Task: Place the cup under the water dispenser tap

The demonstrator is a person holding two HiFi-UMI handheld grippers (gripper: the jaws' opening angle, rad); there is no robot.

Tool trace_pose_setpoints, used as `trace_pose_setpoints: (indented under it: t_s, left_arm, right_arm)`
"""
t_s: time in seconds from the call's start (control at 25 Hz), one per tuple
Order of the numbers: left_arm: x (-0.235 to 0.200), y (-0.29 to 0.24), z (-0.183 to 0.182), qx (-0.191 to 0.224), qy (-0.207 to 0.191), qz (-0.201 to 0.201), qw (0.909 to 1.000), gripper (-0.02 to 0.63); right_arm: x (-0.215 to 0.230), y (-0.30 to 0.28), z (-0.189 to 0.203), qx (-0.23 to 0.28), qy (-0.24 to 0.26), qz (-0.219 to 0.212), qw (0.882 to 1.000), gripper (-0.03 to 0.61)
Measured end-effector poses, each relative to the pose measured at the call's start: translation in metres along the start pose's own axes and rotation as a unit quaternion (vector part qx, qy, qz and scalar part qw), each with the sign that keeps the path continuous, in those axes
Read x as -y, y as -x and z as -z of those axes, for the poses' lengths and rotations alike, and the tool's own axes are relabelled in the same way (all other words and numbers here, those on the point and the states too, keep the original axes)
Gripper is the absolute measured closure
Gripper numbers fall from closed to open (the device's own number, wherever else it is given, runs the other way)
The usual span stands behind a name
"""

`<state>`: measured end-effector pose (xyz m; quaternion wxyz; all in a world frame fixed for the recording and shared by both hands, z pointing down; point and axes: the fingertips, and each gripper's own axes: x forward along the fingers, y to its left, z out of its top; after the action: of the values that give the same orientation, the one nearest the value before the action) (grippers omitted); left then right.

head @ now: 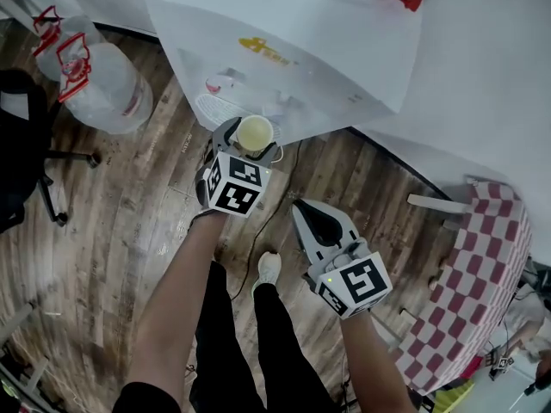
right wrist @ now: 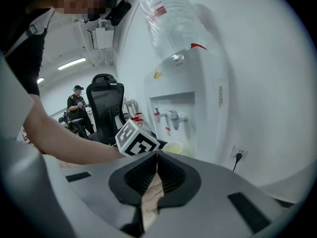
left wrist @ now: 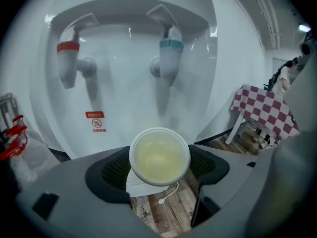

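Observation:
A pale yellowish paper cup (left wrist: pixel 159 156) sits upright between the jaws of my left gripper (left wrist: pixel 159 168), which is shut on it. In the head view the cup (head: pixel 255 133) and left gripper (head: pixel 250 144) hang just in front of the white water dispenser (head: pixel 293 41). The red tap (left wrist: pixel 68 58) is up left of the cup and the blue tap (left wrist: pixel 170 53) almost straight above and beyond it. My right gripper (head: pixel 303 210) is shut and empty, lower right of the left one. From the right gripper view, the right gripper (right wrist: pixel 157 155) points at the cup (right wrist: pixel 172 147).
A spare water jug (head: pixel 99 71) lies on the wood floor left of the dispenser. A black office chair (head: pixel 21 144) stands at far left. A red-checked table (head: pixel 482 282) is at right. A cable with plug (head: pixel 274 196) trails on the floor below the cup.

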<state>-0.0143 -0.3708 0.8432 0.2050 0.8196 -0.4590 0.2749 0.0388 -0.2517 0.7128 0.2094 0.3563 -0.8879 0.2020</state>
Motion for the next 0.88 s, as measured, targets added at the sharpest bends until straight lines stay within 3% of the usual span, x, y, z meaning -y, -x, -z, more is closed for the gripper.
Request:
trace_pose_setpoints:
  t_s: [0.52,0.88]
  left_arm:
    - [0.000,-0.038,0.005,-0.019,-0.011,0.003,0.9998,0.242]
    - [0.005,-0.044,0.006,-0.012,-0.023,0.018,0.9995,0.242]
  right_arm:
    - [0.028,0.007,0.030,-0.008,-0.035,0.032,0.999,0.557]
    - [0.034,-0.009,0.022,0.002,-0.037,0.039,0.999,0.557]
